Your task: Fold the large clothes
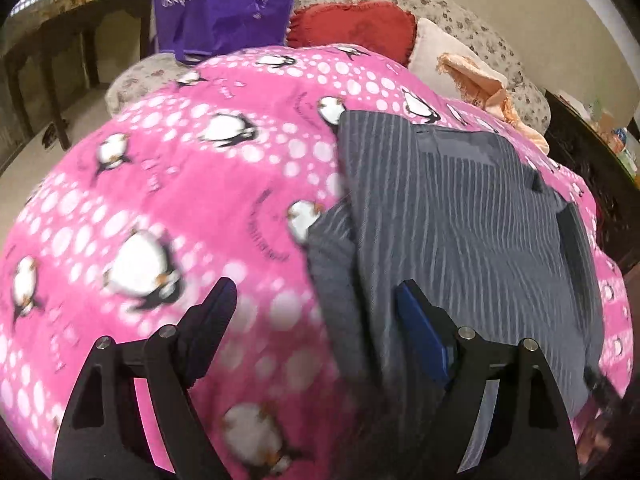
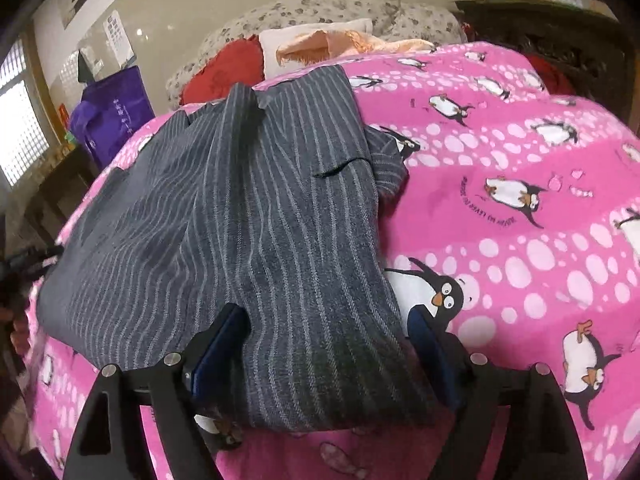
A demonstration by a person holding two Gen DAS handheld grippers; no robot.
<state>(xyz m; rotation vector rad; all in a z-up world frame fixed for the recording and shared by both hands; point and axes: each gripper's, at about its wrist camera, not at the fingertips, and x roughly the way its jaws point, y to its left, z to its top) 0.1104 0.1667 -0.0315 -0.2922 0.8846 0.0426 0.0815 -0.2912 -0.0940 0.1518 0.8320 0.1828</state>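
A grey striped garment lies folded over on a pink penguin blanket. My left gripper is open and empty, above the garment's near left edge. In the right wrist view the same garment lies on the blanket, and its near end passes between my right gripper's wide-spread jaws. The jaws are open, not clamped on the cloth.
A purple bag, a red cushion, a cream pillow and a peach cloth lie at the bed's far end. A dark table stands at far left; a dark wooden cabinet at right.
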